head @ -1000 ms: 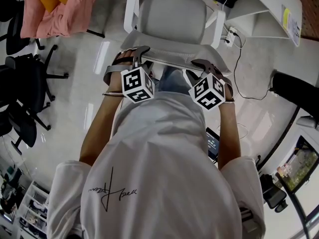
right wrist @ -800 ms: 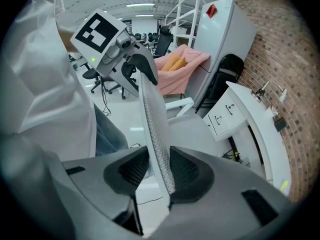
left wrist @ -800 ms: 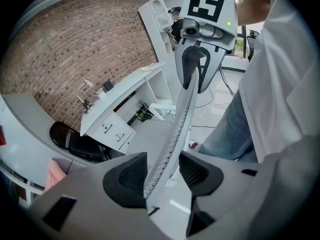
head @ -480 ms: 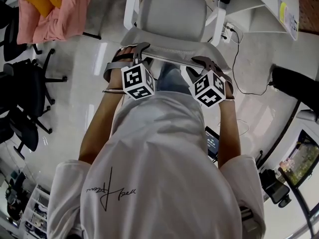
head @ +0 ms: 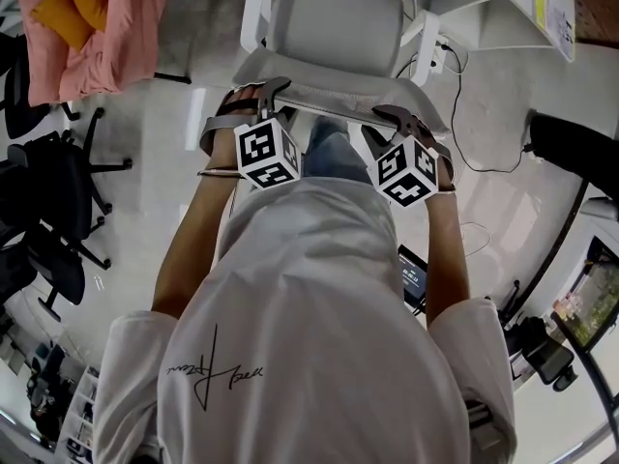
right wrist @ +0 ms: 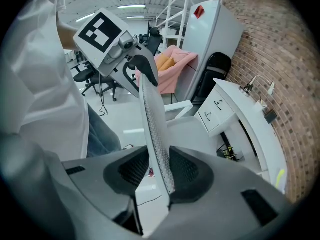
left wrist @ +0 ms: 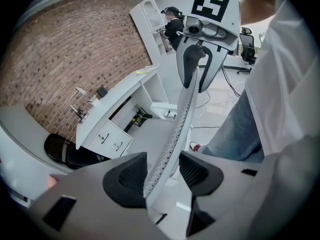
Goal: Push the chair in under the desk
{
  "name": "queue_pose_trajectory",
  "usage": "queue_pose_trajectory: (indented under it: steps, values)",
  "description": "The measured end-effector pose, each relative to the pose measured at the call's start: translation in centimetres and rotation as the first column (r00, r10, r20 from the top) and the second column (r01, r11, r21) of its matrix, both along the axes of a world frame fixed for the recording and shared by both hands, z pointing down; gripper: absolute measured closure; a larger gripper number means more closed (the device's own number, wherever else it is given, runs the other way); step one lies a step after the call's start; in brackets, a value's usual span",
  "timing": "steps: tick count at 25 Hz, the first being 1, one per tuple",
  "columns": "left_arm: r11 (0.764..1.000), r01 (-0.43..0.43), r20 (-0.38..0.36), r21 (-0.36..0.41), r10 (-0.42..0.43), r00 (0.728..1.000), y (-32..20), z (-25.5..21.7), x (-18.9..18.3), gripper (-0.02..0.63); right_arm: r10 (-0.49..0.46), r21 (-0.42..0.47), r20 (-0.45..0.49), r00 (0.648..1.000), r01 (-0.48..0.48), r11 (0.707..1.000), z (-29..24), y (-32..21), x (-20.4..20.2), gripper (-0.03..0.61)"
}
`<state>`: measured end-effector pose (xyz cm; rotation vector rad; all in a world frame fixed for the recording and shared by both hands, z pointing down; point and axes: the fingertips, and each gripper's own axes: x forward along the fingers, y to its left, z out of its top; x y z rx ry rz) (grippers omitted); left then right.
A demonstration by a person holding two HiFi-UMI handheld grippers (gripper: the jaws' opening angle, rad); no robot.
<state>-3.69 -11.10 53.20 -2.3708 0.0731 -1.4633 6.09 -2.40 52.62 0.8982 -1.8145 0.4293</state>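
A light grey office chair (head: 334, 17) stands in front of me with its seat facing the white desk (head: 503, 8) at the upper right. My left gripper (head: 273, 93) holds the left part of the top edge of the backrest (head: 334, 100), and my right gripper (head: 392, 116) holds the right part. In the left gripper view the mesh backrest edge (left wrist: 185, 114) runs between the pads of the left gripper (left wrist: 162, 174). In the right gripper view the same edge (right wrist: 152, 114) sits between the pads of the right gripper (right wrist: 160, 171). The desk (right wrist: 250, 119) lies beyond the seat.
A pink cloth (head: 87, 27) lies over a chair at the upper left. Black office chairs (head: 48, 201) stand at the left, and another dark chair (head: 571, 158) at the right. A cable (head: 464, 133) and a power strip (head: 435, 61) lie on the floor by the desk. Drawers (right wrist: 217, 114) sit under it.
The chair and both grippers have shifted a little forward toward the desk. Both grips on the backrest look unchanged.
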Motion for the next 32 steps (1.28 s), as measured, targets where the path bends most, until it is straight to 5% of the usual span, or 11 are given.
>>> queue_pose_trajectory:
  steps: [32]
  values:
    - [0.992,-0.129,0.029,0.012,0.129,0.991,-1.5,0.2,7.9,0.41,0.105,0.024,-0.009,0.994,-0.105,0.994,0.3,0.0,6.6,0.439]
